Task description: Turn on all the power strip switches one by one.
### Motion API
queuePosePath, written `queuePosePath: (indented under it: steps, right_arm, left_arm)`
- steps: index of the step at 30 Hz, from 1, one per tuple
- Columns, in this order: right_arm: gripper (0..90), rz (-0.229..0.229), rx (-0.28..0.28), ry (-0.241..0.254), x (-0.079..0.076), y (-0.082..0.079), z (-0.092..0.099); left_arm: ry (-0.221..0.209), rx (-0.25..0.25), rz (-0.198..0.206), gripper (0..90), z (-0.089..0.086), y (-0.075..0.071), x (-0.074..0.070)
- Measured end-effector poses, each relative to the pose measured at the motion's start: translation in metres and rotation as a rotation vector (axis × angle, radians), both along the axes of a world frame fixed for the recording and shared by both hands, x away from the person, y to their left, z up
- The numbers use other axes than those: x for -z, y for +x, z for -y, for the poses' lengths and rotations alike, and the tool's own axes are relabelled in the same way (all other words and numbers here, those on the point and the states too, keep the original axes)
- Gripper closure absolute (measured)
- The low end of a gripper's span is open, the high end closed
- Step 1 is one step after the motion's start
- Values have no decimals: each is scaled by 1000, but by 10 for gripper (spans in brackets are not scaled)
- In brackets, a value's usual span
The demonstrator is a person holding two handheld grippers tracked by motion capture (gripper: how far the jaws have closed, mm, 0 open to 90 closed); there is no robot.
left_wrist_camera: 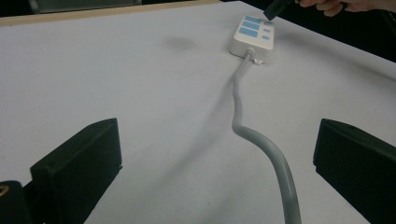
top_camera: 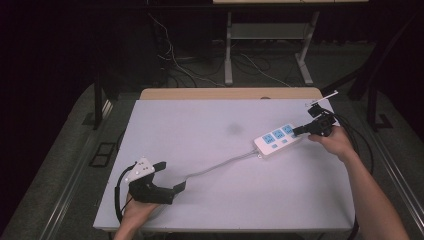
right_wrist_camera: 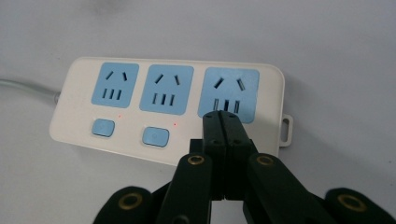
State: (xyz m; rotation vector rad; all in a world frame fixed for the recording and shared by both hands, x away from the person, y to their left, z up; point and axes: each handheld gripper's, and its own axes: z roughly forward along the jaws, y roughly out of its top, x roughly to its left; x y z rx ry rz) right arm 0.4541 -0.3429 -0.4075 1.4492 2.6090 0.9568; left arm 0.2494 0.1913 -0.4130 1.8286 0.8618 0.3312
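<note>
While left claw (top_camera: 170,176) gapes | right claw (right_wrist_camera: 222,122) closed on power strip (right_wrist_camera: 168,109) | no legible labels

The power strip (right_wrist_camera: 168,109) is white with three light blue sockets and small blue buttons. Its cord (left_wrist_camera: 261,140) is grey. The table (top_camera: 200,135) is white.

Both forearms are bare, no sleeves. The left gripper (top_camera: 170,177) is black with a grey three-cornered plate and black cable; the right gripper (right_wrist_camera: 223,122) shows brass-ringed screw holes.
</note>
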Motion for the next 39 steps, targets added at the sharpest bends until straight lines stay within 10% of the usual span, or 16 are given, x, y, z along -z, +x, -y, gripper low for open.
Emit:
queuePosePath:
  steps: [39]
  right_arm:
    - [900, 15, 27, 42, 11, -4, 5]
  left_arm:
    - [3, 5, 6, 0, 0, -2, -1]
